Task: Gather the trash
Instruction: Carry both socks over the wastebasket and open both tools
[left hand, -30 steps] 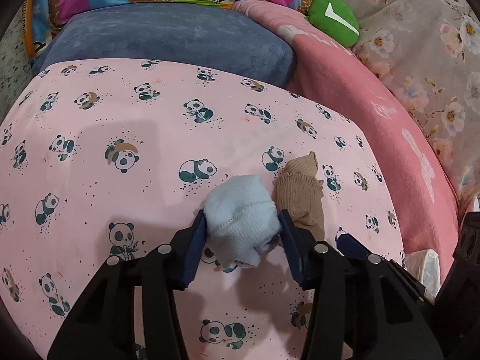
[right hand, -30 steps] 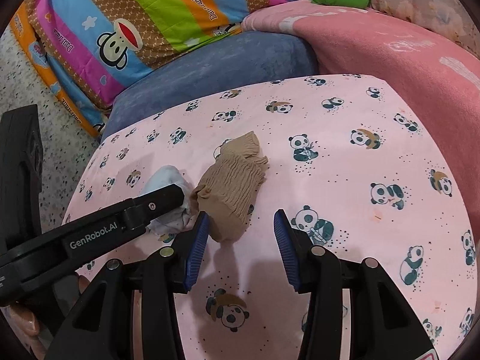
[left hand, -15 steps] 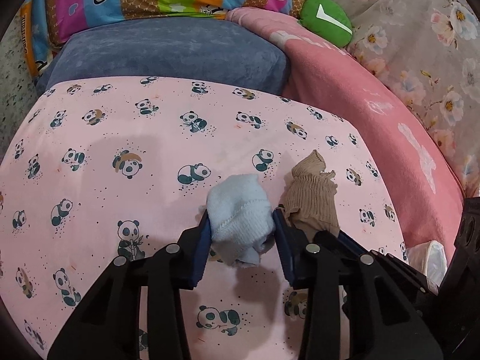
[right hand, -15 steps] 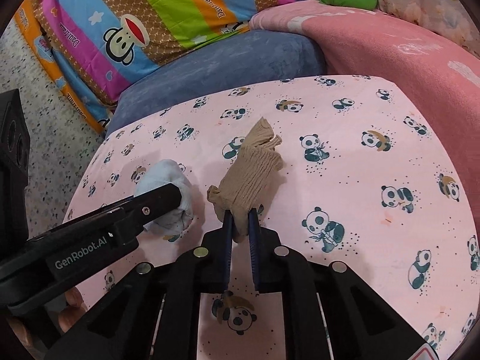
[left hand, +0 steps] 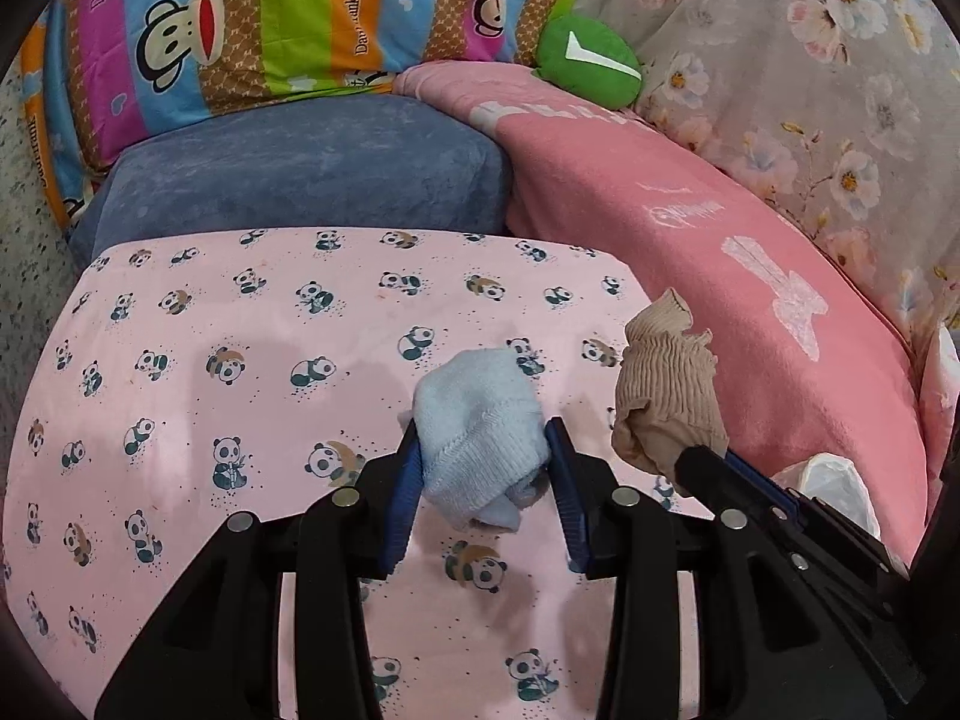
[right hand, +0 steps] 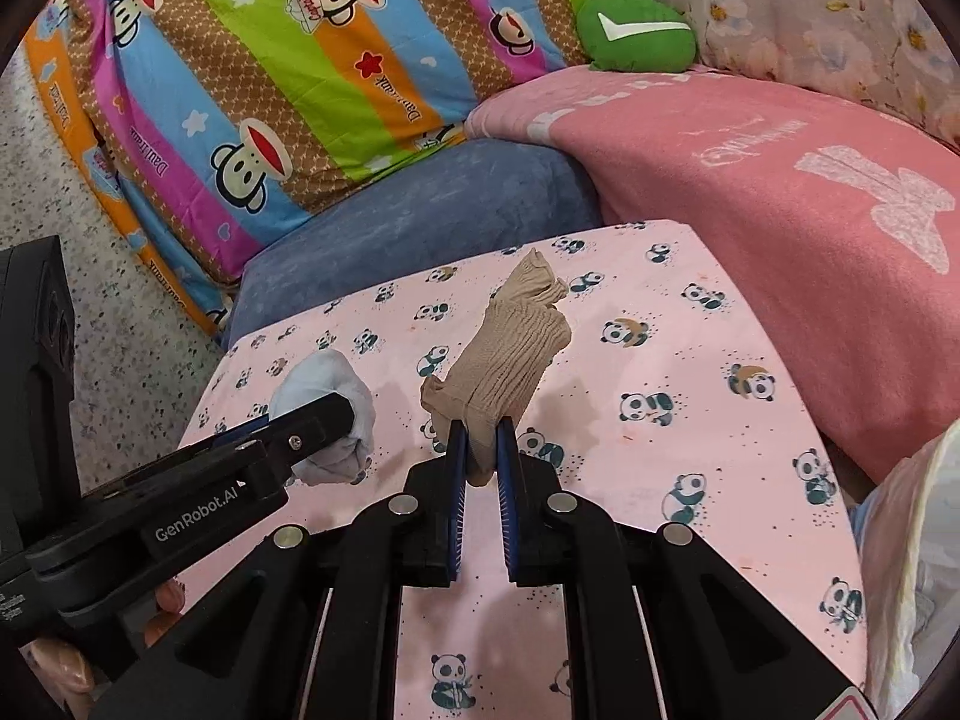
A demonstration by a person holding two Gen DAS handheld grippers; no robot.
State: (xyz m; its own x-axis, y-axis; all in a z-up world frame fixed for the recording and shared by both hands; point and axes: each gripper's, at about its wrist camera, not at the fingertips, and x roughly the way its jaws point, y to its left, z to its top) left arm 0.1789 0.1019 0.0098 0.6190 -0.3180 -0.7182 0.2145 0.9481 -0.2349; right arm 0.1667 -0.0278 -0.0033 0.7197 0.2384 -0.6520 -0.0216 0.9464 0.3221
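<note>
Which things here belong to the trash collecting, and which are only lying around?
Job:
- light blue sock, in left gripper
- beige sock, in right gripper

Lying about:
- panda sheet
- blue cushion
- pink blanket
- green toy

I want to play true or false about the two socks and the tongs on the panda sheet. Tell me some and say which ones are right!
1. The left tongs are squeezing the light blue sock. True.
2. The right tongs are wide open with nothing in them. False: they are shut on the tan sock.
3. The tan sock sits to the right of the blue sock in the left wrist view. True.
4. The panda sheet is green. False: it is pink, with small pandas.
5. A green cushion lies at the back, past the pink blanket. True.
</note>
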